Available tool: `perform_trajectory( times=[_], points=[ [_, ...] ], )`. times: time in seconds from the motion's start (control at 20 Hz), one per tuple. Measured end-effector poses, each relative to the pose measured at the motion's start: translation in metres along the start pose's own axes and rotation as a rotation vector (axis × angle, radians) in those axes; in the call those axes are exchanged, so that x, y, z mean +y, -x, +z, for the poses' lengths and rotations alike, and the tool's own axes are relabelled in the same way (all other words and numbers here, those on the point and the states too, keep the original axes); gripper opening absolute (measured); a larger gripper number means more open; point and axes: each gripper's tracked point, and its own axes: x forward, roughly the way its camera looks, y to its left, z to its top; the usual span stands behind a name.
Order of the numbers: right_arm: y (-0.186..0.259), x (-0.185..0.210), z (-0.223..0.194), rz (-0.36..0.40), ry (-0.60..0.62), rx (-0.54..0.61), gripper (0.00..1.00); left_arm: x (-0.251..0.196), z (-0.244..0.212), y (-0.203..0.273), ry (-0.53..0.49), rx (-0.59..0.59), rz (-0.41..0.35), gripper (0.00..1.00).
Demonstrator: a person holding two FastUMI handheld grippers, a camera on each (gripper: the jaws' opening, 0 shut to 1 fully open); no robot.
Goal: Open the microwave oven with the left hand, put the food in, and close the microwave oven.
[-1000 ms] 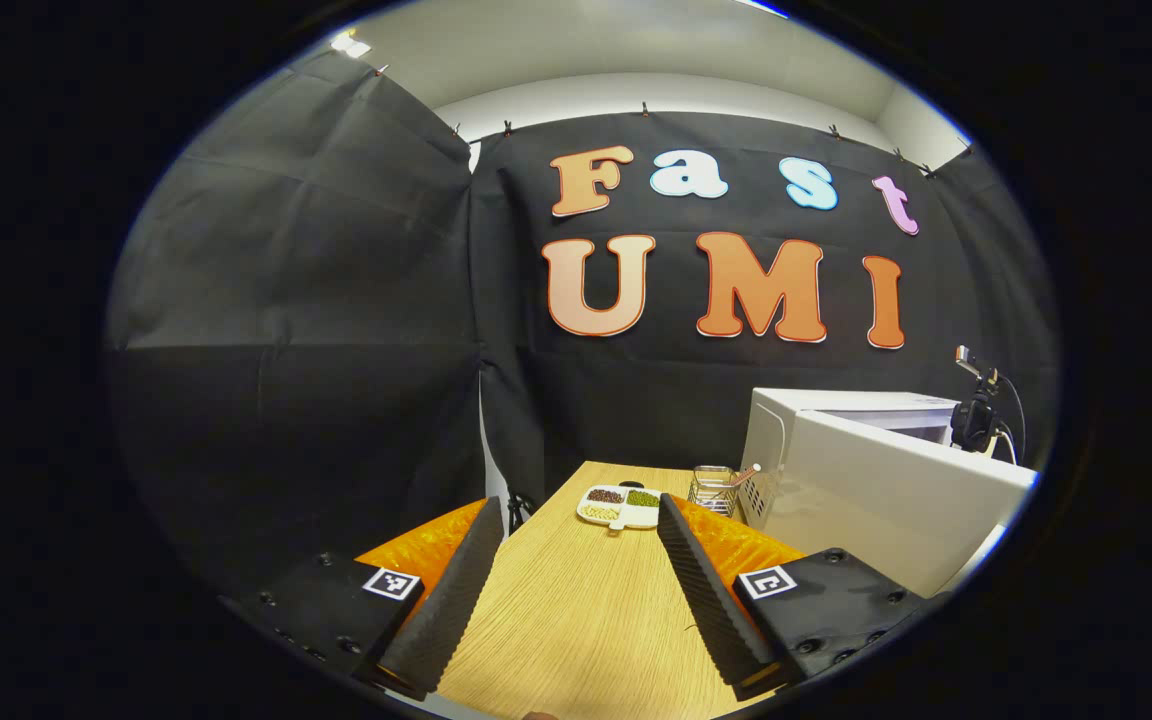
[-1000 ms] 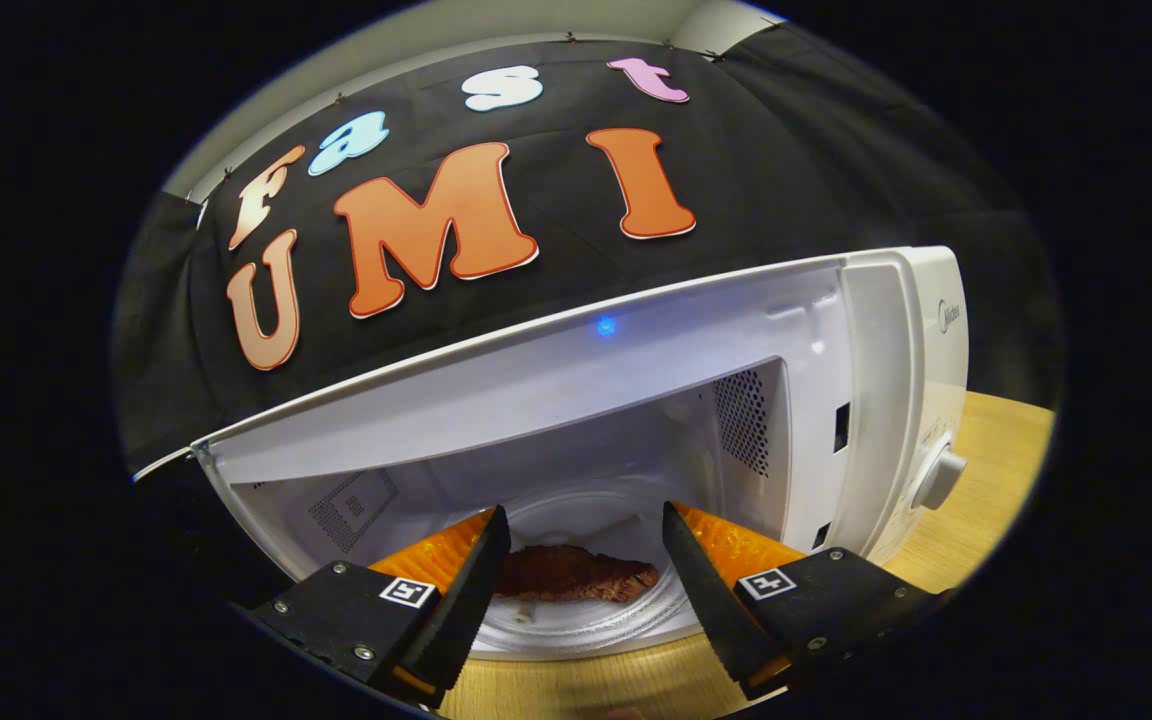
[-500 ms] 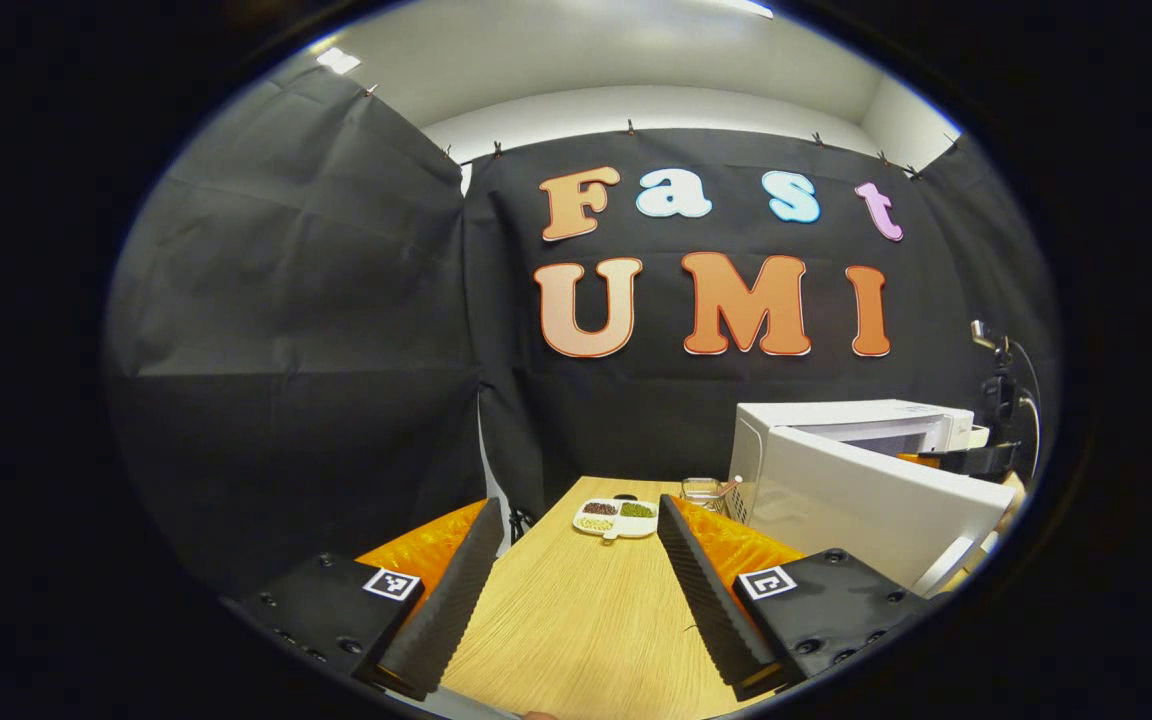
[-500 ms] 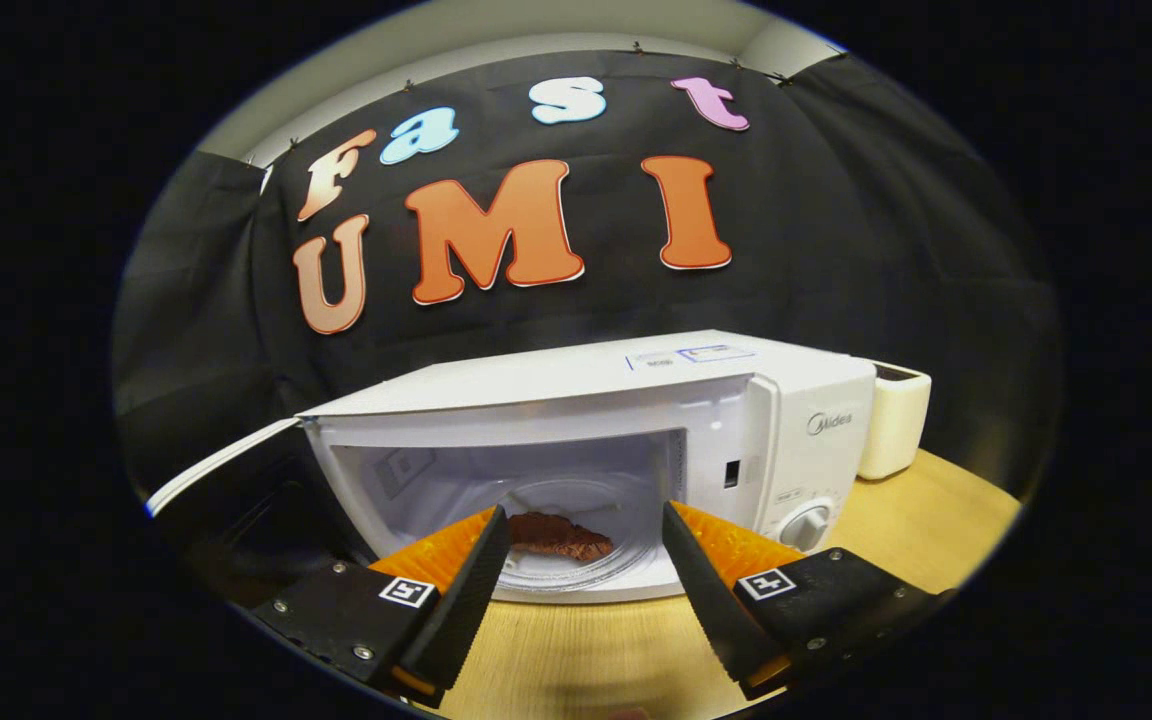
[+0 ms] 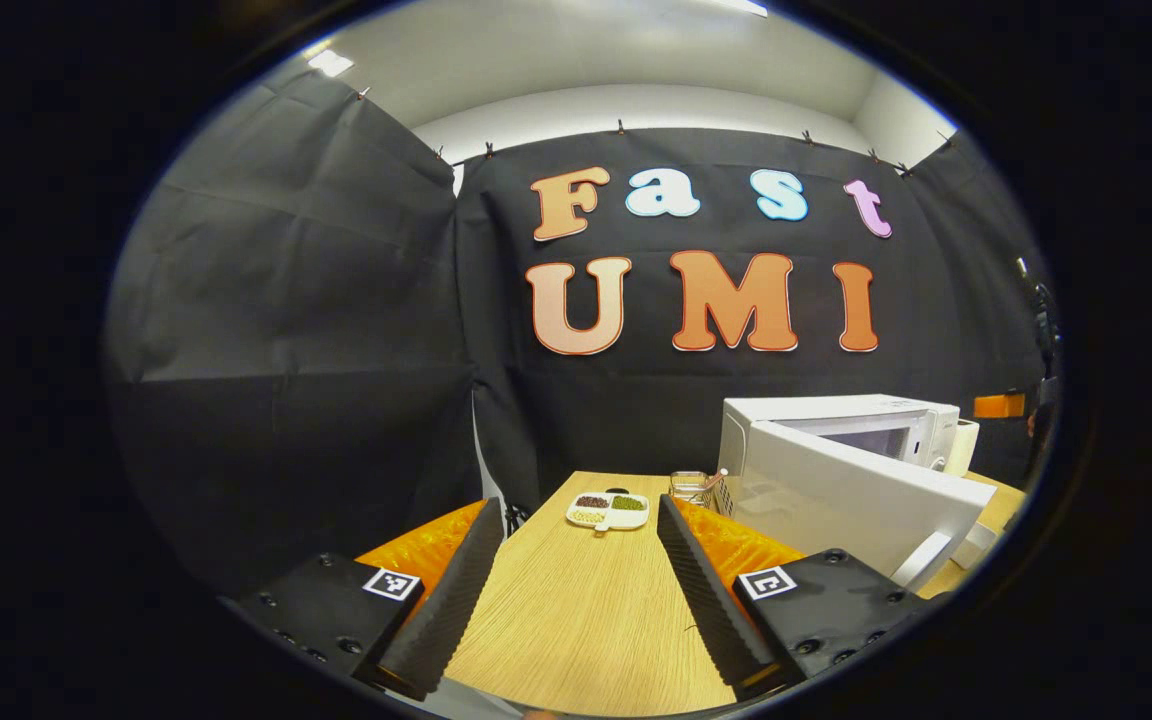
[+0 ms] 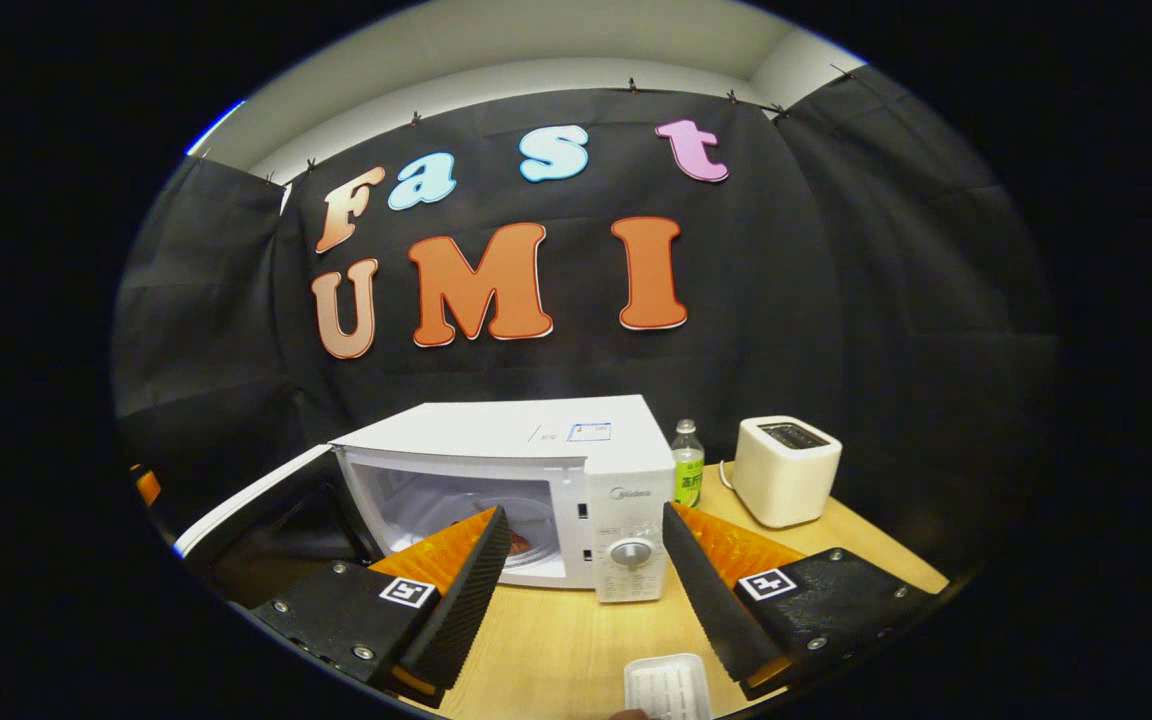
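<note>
Microwave oven door hangs open; brown food already inside on its turntable, so only closing remains. Right gripper in front of microwave, spread wide, empty. Left gripper beside door, spread wide, empty.

The boxy white microwave oven stood on the table with its door swung open toward nine o'clock; a brown piece of food lay inside on the turntable.
</note>
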Motion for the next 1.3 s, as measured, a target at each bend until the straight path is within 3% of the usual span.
perform_trajectory(
  times=[0.4, 0.6, 0.75, 0.9, 1.1, 1.3],
  points=[
    [0.058, -0.072, 0.028, -0.096, 0.092, -0.043, 0.95, -0.042, -0.03, -0.024, 0.008, 0.049, -0.068, 0.98],
    [0.078, -0.096, 0.036, -0.136, 0.068, -0.063, 0.95, -0.089, -0.051, -0.035, 0.009, 0.086, -0.152, 0.99],
    [0.089, -0.11, 0.038, -0.155, 0.057, -0.07, 0.95, -0.13, -0.059, -0.038, 0.004, 0.107, -0.245, 0.98],
    [0.097, -0.12, 0.039, -0.169, 0.045, -0.073, 0.95, -0.146, -0.062, -0.042, -0.005, 0.117, -0.256, 0.96],
    [0.106, -0.137, 0.04, -0.197, 0.03, -0.078, 0.95, -0.182, -0.063, -0.041, 0.051, 0.133, -0.334, 0.96],
    [0.113, -0.147, 0.038, -0.216, 0.021, -0.074, 0.95, -0.222, -0.057, -0.043, 0.038, 0.122, -0.392, 0.99]
  ],
)
